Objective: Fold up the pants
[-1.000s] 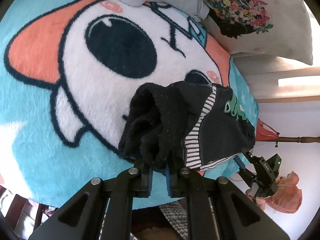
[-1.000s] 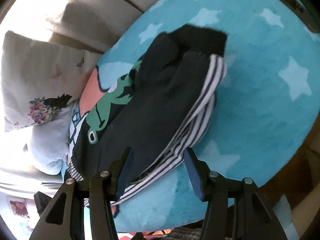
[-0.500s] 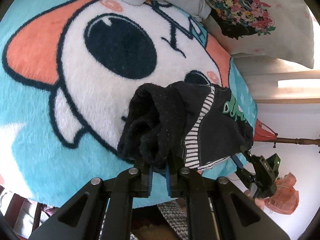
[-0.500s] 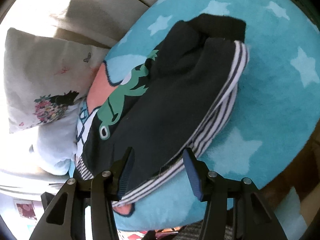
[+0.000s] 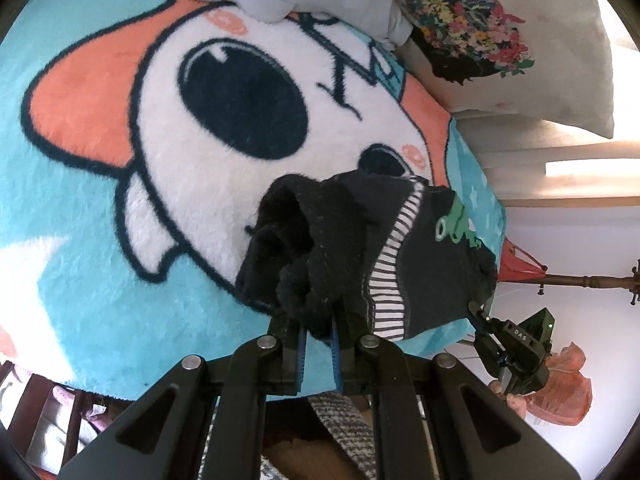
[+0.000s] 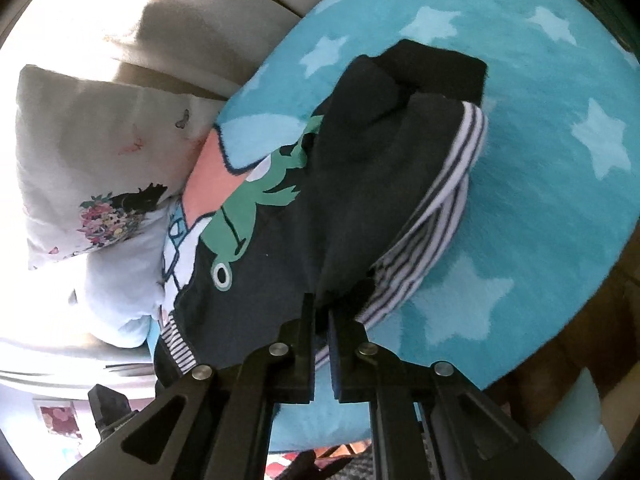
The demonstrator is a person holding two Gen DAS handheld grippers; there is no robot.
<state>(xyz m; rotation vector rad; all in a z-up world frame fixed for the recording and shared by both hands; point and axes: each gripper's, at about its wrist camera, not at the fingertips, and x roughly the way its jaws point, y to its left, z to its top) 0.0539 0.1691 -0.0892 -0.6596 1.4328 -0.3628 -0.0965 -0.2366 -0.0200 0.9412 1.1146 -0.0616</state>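
From the left wrist I see my left gripper [image 5: 319,334] with its jaws clamped on a bunched black fold of the pants [image 5: 360,256], which spread ahead of the jaws over the plush blanket [image 5: 100,240]. The right gripper [image 5: 482,312] bites their far right edge. From the right wrist, those jaws are pinched together on the dark hem beside the striped band; a pillow [image 6: 88,152] lies far left.
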